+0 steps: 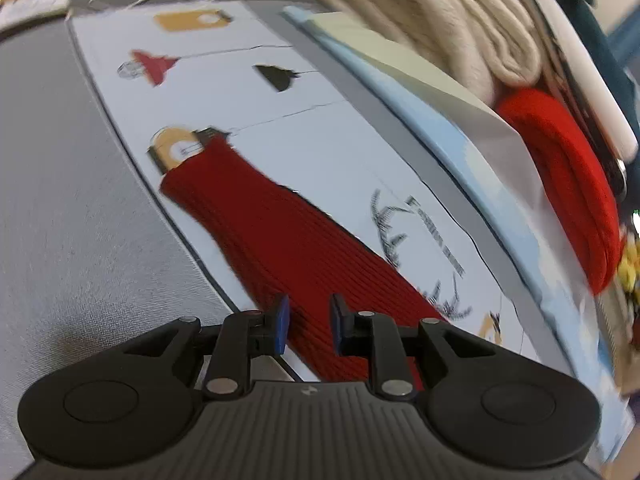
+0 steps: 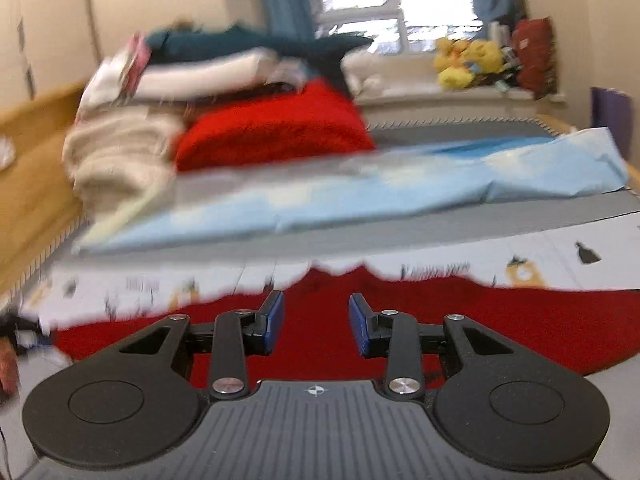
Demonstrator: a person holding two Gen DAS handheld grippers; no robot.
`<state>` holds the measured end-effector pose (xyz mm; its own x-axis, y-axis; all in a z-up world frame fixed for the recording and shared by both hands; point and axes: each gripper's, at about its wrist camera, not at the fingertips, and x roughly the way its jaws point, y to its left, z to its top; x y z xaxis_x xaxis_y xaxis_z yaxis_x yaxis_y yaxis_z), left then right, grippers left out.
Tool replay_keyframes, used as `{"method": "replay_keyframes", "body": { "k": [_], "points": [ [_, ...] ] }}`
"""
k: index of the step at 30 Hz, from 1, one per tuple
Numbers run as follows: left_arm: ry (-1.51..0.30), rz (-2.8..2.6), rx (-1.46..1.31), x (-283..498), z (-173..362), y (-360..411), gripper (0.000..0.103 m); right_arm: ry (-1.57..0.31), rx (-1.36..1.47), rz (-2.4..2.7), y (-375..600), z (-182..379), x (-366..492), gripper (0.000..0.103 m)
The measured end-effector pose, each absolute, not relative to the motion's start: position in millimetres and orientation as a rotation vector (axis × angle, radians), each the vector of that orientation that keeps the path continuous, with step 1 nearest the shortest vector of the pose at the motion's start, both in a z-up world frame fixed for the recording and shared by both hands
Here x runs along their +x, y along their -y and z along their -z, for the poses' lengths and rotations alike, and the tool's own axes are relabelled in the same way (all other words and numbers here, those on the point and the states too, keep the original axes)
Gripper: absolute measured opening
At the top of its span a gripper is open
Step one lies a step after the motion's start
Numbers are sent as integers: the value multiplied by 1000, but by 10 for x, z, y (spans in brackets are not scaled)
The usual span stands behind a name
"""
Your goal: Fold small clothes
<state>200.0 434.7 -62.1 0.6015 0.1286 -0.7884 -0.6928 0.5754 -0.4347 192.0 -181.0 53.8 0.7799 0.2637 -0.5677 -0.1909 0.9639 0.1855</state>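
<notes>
A dark red ribbed knit garment (image 1: 280, 240) lies flat on a white printed cloth (image 1: 320, 152), running away from my left gripper (image 1: 308, 322). The left jaws stand apart over its near end, holding nothing. In the right wrist view the same red garment (image 2: 500, 320) spreads wide under my right gripper (image 2: 316, 324), whose jaws also stand apart and empty just above the fabric.
A pile of folded clothes sits at the back: a cream knit (image 2: 116, 160), a bright red knit (image 2: 276, 128), white and teal pieces (image 2: 248, 44). A light blue sheet (image 2: 360, 196) lies on the grey bed cover (image 1: 60, 220). Wooden bed frame (image 2: 24, 184) is at left.
</notes>
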Motion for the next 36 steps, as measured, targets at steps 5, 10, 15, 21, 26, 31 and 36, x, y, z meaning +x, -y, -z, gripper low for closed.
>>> {"method": "replay_keyframes", "body": {
  "k": [5,10,15,21,26,31,36],
  "points": [
    [-762,-590,-888,2022,747,-4483,29,-657,66,-301,1691,-511,2004,29],
    [-801,-618,-922,2104,930,-4550,36,-643,-65,-286,1635,-479,2064,29],
    [-812,-648,-933,2156,1033,-4542,38,-702,26,-259,1801,-392,2196,29],
    [-701,-669,-769,2270,613,-4177,14,-788,89,-207,1939,-215,2253,29],
    [-563,-334,-565,2534,-143,-3079,13,-861,178,-183,2051,-78,2332,29],
    [-663,169,-468,2677,-324,-1567,18,-921,286,-139,2169,52,2437,30],
    [-775,410,-466,2724,-339,-1086,37,-964,454,-40,2362,189,2542,40]
  ]
}}
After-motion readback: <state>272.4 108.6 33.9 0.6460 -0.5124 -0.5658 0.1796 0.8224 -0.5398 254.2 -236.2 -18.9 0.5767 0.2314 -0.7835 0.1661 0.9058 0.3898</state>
